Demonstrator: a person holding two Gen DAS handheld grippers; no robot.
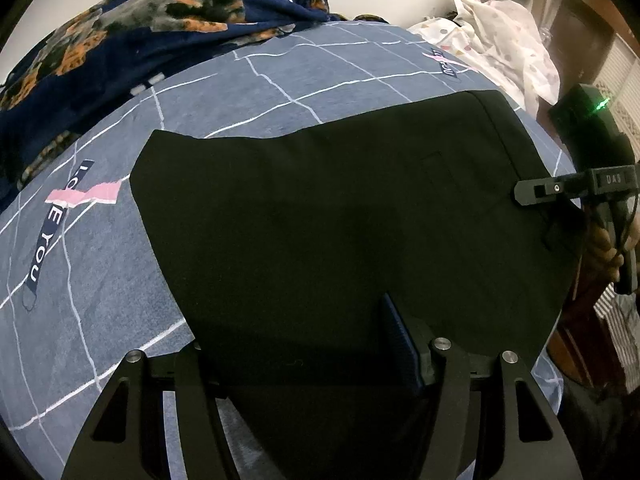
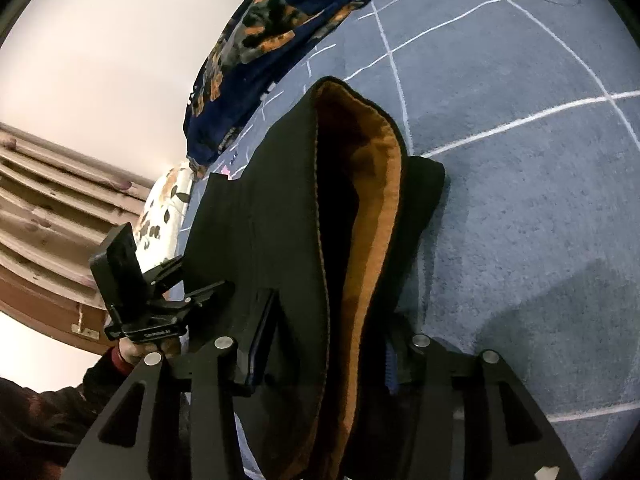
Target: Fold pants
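A blue-grey bedsheet point(image 1: 224, 92) crossed by thin white lines, printed with a pink strip and a dark "LOVE YOU" band, covers the bed. A navy blanket point(image 1: 132, 32) with orange and grey patches lies bunched along its far edge. A white spotted cloth point(image 1: 504, 40) sits crumpled near what appears to be dark wooden furniture point(image 1: 580, 28), blurred. A plain pale wall point(image 2: 100, 52) rises behind.

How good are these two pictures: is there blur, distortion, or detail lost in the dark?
Left wrist view: fisheye bends the sheet grid; the pants are an almost featureless black; the room at the upper right is blurred. Right wrist view: sharp; the orange lining shows clearly, with a soft shadow on the sheet.
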